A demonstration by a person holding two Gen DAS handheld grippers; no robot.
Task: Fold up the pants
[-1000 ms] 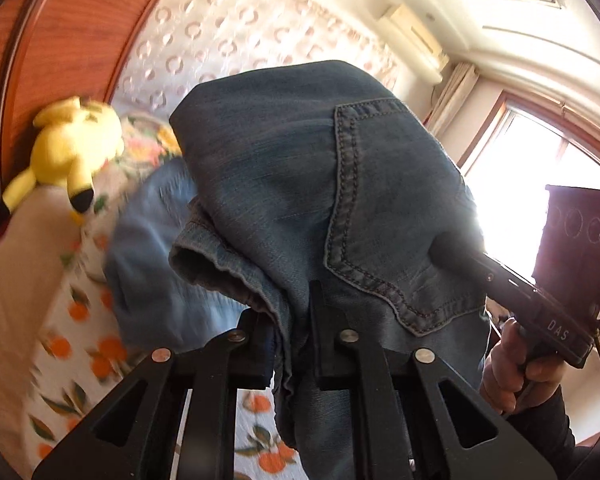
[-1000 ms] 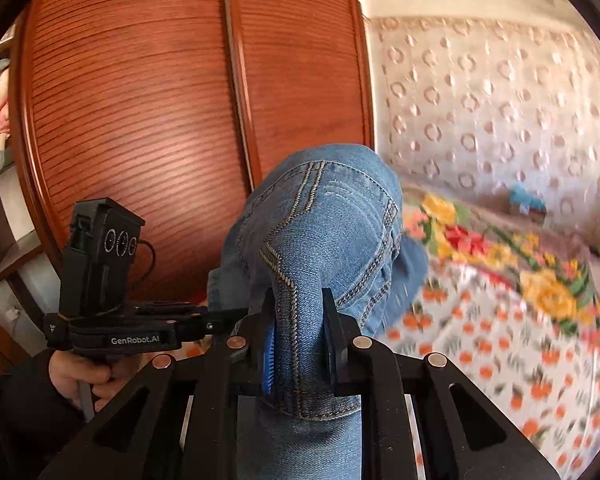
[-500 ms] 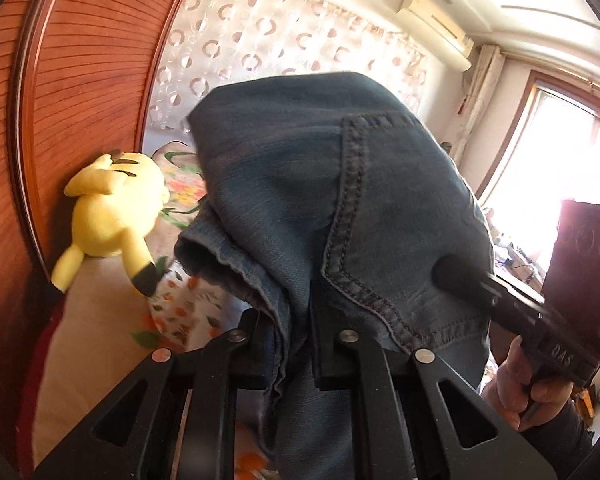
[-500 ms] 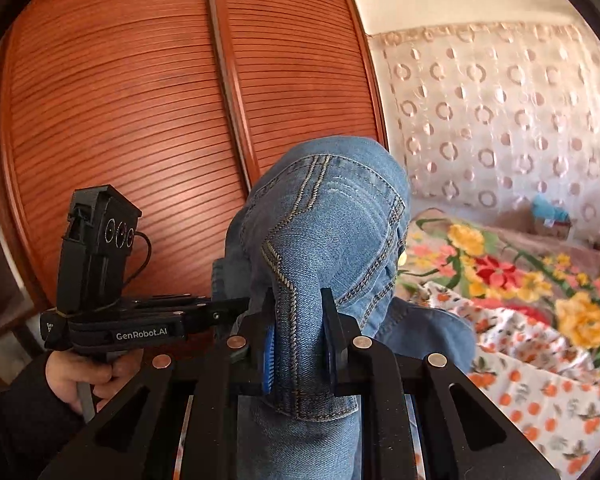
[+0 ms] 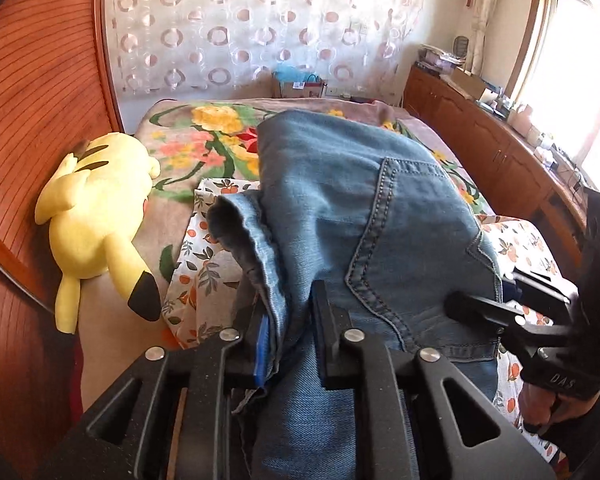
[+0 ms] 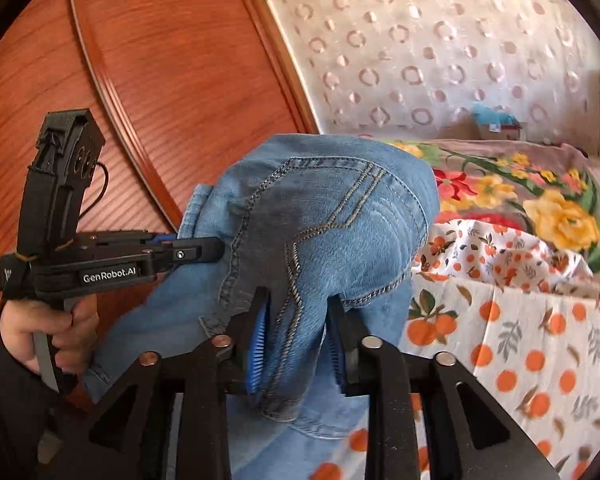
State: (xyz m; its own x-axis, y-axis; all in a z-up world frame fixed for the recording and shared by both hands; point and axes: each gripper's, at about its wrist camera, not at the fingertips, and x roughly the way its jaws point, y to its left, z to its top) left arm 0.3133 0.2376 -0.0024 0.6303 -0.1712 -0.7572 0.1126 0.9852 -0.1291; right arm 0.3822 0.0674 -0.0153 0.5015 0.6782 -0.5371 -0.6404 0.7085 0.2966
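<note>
Blue jeans (image 5: 340,200), folded over with a back pocket facing up, hang between my two grippers above the bed. My left gripper (image 5: 290,320) has a bunched fold of the waist between its jaws, which are opening; the denim still touches both fingers. It also shows from the side, its tip at the jeans, as the left gripper (image 6: 204,250). My right gripper (image 6: 296,320) is opening too, and the jeans (image 6: 320,220) sit loosely between its blue pads (image 6: 260,332). In the left wrist view the right gripper (image 5: 480,312) meets the jeans' other side.
An orange-print sheet (image 6: 520,340) and a floral blanket (image 5: 204,136) cover the bed. A yellow plush toy (image 5: 96,208) lies at the bed's left edge against the wooden wardrobe (image 6: 160,80). A low wooden cabinet (image 5: 500,160) runs under the window at the right.
Both views have swung down toward the bed and the jeans have come lower over it. Both pairs of jaws stand wider than before, the right one clearly so.
</note>
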